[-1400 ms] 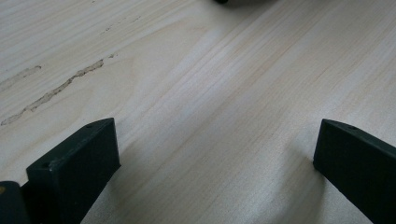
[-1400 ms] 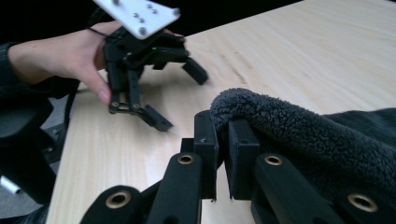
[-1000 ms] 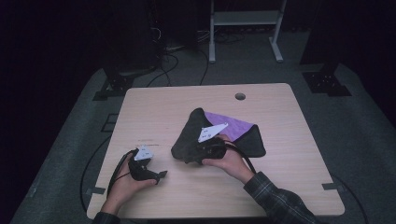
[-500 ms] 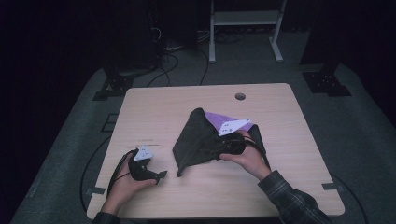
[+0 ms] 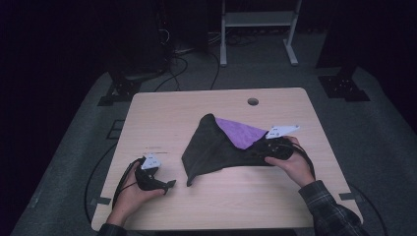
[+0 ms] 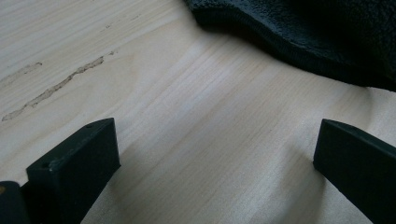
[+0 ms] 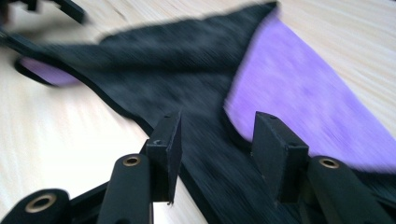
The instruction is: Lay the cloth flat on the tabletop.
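We see the left gripper (image 5: 169, 185) low on the table (image 5: 167, 118), its fingers (image 6: 74, 163) spread wide over bare wood, holding nothing, the black cloth (image 5: 211, 150) edge just ahead and not touched. We see the right gripper (image 5: 258, 150) at the cloth's right end; its fingers (image 7: 166, 140) sit partly apart with black fabric between them, but we cannot tell if they pinch it. The cloth lies mid-table, folded over, its purple lining (image 5: 238, 132) showing.
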A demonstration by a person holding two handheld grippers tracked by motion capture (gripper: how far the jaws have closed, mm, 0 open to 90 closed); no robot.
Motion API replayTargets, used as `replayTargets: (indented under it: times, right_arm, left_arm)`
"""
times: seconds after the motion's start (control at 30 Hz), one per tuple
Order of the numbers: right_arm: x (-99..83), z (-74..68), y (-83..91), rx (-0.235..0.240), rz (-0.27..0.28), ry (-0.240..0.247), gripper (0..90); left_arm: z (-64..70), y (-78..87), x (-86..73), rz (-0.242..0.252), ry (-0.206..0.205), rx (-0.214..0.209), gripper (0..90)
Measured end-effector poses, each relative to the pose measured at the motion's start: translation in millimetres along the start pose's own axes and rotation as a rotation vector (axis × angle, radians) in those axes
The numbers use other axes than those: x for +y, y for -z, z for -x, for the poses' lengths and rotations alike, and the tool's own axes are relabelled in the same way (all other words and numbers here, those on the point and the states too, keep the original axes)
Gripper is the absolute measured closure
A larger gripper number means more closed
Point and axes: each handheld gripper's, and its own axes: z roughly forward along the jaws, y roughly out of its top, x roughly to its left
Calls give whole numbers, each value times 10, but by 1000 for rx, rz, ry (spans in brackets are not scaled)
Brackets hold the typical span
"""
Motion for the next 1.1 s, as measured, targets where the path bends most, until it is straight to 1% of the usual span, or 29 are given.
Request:
replayTargets:
  times: [0.03,0.07,0.1,0.17,0.2,0.23,0.27,0.3,0.33,0.37,0.4,0.43,0.47,0.5,0.53,0.57,0.6,0.63,0.7,0.77,0.8,0.83,0.87,0.9,0.93,1.0,1.03,1.07,1.1]
  right_arm:
    - [0,0,0,0,0,0,517]
    - [-41,32,19,-10,-9,-9,512]
    - [-118,87,55,-34,-26,-13,511]
    - [-154,111,71,-42,-34,-14,509]
    - [-228,149,94,-69,-64,-2,506]
    - [-228,149,94,-69,-64,-2,506]
    - [-265,168,102,-75,-74,-8,503]
    - [-329,197,117,-82,-91,-10,501]
    - [-329,197,117,-82,-91,-10,501]
    - [-385,220,133,-92,-110,-10,500]
    - [-385,220,133,-92,-110,-10,500]
    - [-412,230,139,-99,-118,-11,499]
    - [-463,251,153,-97,-131,-19,497]
    - [-463,251,153,-97,-131,-19,497]
    - [-505,268,165,-96,-147,-21,491]
    - [-525,276,172,-100,-151,-21,491]
    - [-545,287,178,-101,-154,-23,489]
    - [-545,287,178,-101,-154,-23,489]
    - [-582,308,188,-100,-155,-32,487]
    - [-612,326,195,-99,-155,-34,495]
    - [-629,332,207,-97,-151,-34,521]
    - [-629,332,207,-97,-151,-34,521]
    - [-634,328,220,-108,-155,-17,573]
    - [-634,328,220,-108,-155,-17,573]
    - [-631,326,222,-110,-157,-15,627]
    - [-624,317,220,-110,-161,-12,660]
    - [-624,317,220,-110,-161,-12,660]
    - [-619,311,216,-109,-160,-13,697]
    - [-619,311,216,-109,-160,-13,697]
  left_arm:
    - [1,0,0,0,1,0,0]
    - [1,0,0,0,1,1,0]
    - [1,0,-1,0,2,1,0]
    - [1,1,-1,0,2,2,0]
    - [2,0,-1,1,2,2,0]
    - [2,1,-1,1,2,3,0]
    - [5,2,-2,2,5,4,0]
    - [9,18,-6,9,7,8,25]
    - [9,18,-6,9,7,8,50]
    - [17,29,-3,9,12,9,84]
    - [20,46,2,7,9,1,84]
    - [22,57,6,13,15,-17,128]
    - [35,71,13,22,39,-54,166]
    - [35,71,13,22,39,-54,181]
    - [64,73,21,32,27,-72,182]
    - [64,73,21,32,27,-72,183]
    - [105,81,41,46,16,-92,186]
    - [105,81,41,46,16,-92,190]
    - [157,92,72,75,12,-113,192]
    - [210,100,105,92,1,-135,191]
    - [266,105,135,105,-8,-155,186]
    - [266,105,135,105,-8,-155,184]
    - [323,109,164,112,-19,-170,182]
    - [323,109,164,112,-19,-170,178]
    - [379,109,189,120,-26,-183,174]
    - [405,108,201,122,-32,-187,173]
    - [426,105,214,124,-35,-190,173]
    - [447,102,226,125,-38,-192,173]
    - [465,94,237,127,-42,-195,173]
